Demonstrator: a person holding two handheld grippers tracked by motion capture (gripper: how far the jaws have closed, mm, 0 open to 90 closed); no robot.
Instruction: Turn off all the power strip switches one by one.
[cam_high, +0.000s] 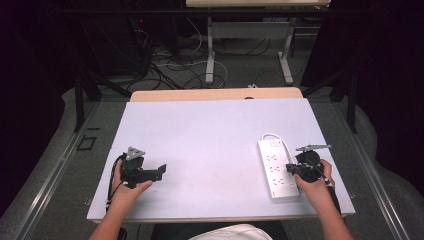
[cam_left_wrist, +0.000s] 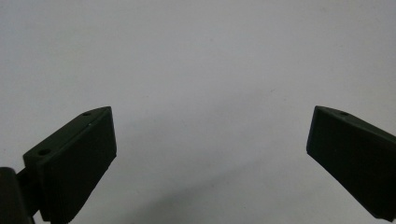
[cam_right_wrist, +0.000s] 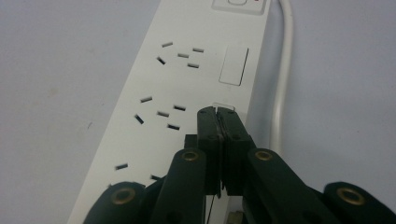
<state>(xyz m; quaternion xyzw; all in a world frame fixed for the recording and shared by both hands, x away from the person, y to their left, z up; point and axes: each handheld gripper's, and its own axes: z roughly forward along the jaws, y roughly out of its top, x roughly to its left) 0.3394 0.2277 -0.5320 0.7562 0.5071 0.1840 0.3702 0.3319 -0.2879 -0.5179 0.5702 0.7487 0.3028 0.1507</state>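
The right gripper (cam_right_wrist: 219, 112), jaws pressed together, is hovering over the power strip (cam_right_wrist: 154, 121) (holding nothing). The left gripper (cam_left_wrist: 210, 140) is resting spread above the table (cam_high: 210, 130).

One table (cam_high: 215, 130) carried one white power strip (cam_high: 276, 167). One white cord (cam_high: 274, 135) left the strip at its far end. In the high view the strip showed three socket groups in a row. In the right gripper view, two rocker switches (cam_right_wrist: 233, 65) were visible on the strip (cam_right_wrist: 187, 93). Two grippers were present: one left gripper (cam_high: 152, 172) and one right gripper (cam_high: 292, 169). Each was held by one hand, two hands (cam_high: 127, 192) in total. A second table (cam_high: 257, 3) stood behind.
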